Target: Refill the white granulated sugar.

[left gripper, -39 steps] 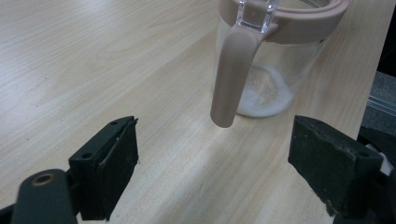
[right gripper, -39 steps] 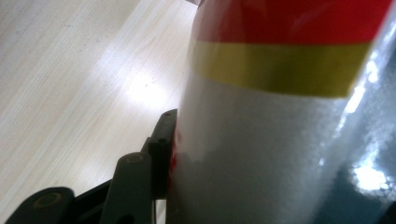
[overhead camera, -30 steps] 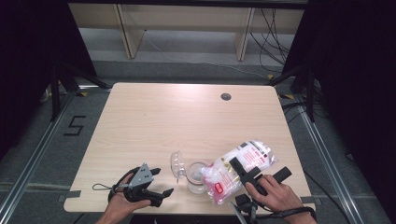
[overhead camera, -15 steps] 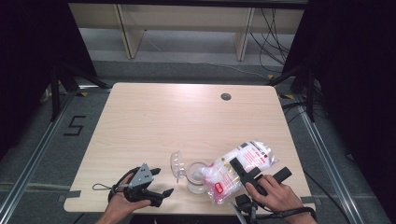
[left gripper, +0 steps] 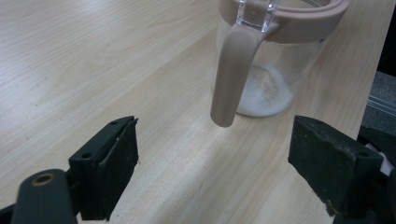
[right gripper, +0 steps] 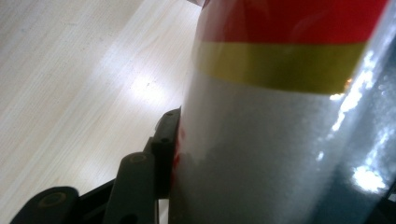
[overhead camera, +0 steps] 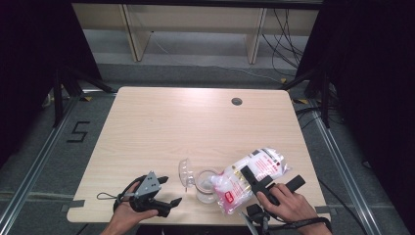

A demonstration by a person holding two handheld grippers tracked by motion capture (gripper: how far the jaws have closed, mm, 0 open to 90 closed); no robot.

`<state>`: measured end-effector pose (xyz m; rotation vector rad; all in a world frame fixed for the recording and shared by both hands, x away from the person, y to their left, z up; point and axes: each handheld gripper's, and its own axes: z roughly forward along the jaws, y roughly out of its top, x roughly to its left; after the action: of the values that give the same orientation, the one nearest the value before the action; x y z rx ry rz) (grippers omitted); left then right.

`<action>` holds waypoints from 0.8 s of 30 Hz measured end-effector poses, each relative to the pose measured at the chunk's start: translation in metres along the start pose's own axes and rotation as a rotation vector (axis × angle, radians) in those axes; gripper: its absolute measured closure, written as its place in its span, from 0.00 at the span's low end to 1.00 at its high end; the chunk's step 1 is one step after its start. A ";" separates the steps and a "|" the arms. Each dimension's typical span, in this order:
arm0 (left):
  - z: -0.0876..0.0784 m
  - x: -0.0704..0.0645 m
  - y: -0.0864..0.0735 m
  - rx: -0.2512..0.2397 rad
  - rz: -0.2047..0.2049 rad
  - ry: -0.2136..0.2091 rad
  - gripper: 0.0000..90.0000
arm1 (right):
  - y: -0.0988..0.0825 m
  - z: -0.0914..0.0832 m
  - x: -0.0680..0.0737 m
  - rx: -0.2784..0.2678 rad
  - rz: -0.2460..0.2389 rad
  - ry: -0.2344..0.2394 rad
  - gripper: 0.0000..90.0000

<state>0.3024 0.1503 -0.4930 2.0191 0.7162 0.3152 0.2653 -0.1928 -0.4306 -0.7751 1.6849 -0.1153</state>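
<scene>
A pale wooden table (overhead camera: 195,122) carries the work along its near edge, seen from above, with a small dark round hole (overhead camera: 237,101) near its far edge. A clear plastic bag (overhead camera: 247,178) of white grains, printed in red, lies tilted across the near right part of the table, its lower end at the rim of a clear jar (overhead camera: 206,185). The right gripper (overhead camera: 256,180) is clamped on the bag: in the right gripper view the bag (right gripper: 289,116), with its red and yellow bands, presses against the one black jaw that can be seen, and the person's right hand (overhead camera: 288,205) grips the tool from behind. The jar stands upright just left of the bag, a little white powder on its bottom, and its clear lid (overhead camera: 184,172) hangs tipped open on the side away from the bag. In the left gripper view the jar (left gripper: 275,70) shows a pinkish rim and a pinkish handle (left gripper: 231,79) that hangs down its near side. The left gripper (overhead camera: 166,191) lies low over the near left of the table in the left hand (overhead camera: 128,215), its jaws wide apart and holding nothing, pointed at the jar and short of the handle.
</scene>
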 end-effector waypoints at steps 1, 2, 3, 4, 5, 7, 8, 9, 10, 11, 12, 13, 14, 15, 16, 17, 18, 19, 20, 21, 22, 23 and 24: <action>0.000 -0.001 0.000 -0.007 -0.006 -0.002 0.17 | 0.000 0.000 0.000 0.005 0.000 0.001 0.64; 0.000 -0.001 0.000 -0.007 -0.006 -0.002 0.17 | 0.000 0.000 0.000 0.005 0.000 0.001 0.64; 0.000 -0.001 0.000 -0.006 -0.005 -0.002 0.17 | 0.000 0.000 0.000 0.004 -0.007 0.002 0.64; 0.000 -0.001 0.000 -0.006 -0.005 -0.001 0.17 | 0.000 0.000 0.000 0.004 -0.007 0.002 0.64; 0.000 0.000 0.000 -0.002 -0.002 0.000 0.17 | -0.001 0.000 0.000 0.004 -0.010 0.003 0.64; 0.000 0.000 0.000 0.003 0.004 0.004 0.17 | -0.001 0.000 -0.001 0.006 -0.015 0.002 0.64; 0.000 0.000 0.000 -0.001 -0.001 0.001 0.17 | -0.001 0.000 0.000 0.006 -0.014 0.006 0.64; 0.000 0.000 0.000 -0.001 -0.001 0.003 0.17 | -0.002 0.000 -0.001 0.004 -0.011 0.000 0.64; 0.000 -0.001 0.000 -0.006 -0.006 0.002 0.17 | -0.002 0.000 -0.001 0.004 -0.009 0.001 0.64; 0.000 -0.001 0.000 -0.007 -0.006 0.001 0.17 | -0.002 -0.001 -0.001 0.006 -0.009 0.000 0.64; 0.000 -0.001 0.000 -0.007 -0.006 0.002 0.17 | -0.002 -0.001 -0.001 0.006 -0.014 0.005 0.64; 0.000 -0.001 0.000 -0.007 -0.006 0.002 0.17 | -0.003 -0.001 -0.001 0.007 -0.010 0.006 0.64; 0.000 -0.001 0.000 -0.007 -0.006 0.002 0.17 | -0.003 -0.001 -0.001 0.007 -0.010 0.006 0.64; 0.000 -0.001 0.000 -0.006 -0.007 0.000 0.17 | -0.002 -0.001 -0.002 0.007 -0.015 0.001 0.64; 0.000 -0.001 0.000 -0.006 -0.007 -0.001 0.17 | -0.002 -0.001 -0.002 0.007 -0.015 0.001 0.64; 0.000 -0.001 0.000 -0.007 -0.006 0.001 0.17 | -0.002 -0.001 -0.002 0.007 -0.018 0.001 0.64; 0.000 -0.001 0.000 -0.007 -0.006 -0.001 0.17 | -0.002 -0.001 -0.002 0.007 -0.018 0.001 0.64; 0.000 0.000 0.000 0.004 0.006 0.002 0.17 | -0.002 -0.001 -0.002 0.007 -0.006 0.000 0.64; 0.001 0.000 0.000 -0.002 0.000 -0.003 0.17 | -0.002 -0.001 -0.001 0.006 -0.001 0.001 0.64; 0.000 0.000 0.000 0.000 0.002 -0.001 0.17 | -0.001 -0.001 -0.001 0.006 0.000 0.006 0.64; 0.000 0.001 0.000 0.006 0.009 0.004 0.17 | -0.001 0.000 -0.001 0.003 -0.003 0.008 0.64; 0.000 0.000 0.000 0.001 0.001 0.002 0.17 | -0.001 0.000 -0.001 0.001 -0.006 0.007 0.64; 0.000 0.000 0.000 -0.004 -0.009 0.006 0.17 | -0.001 0.000 0.000 0.001 -0.007 0.008 0.64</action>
<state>0.3023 0.1501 -0.4929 2.0113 0.7280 0.3171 0.2659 -0.1935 -0.4296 -0.7810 1.6895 -0.1242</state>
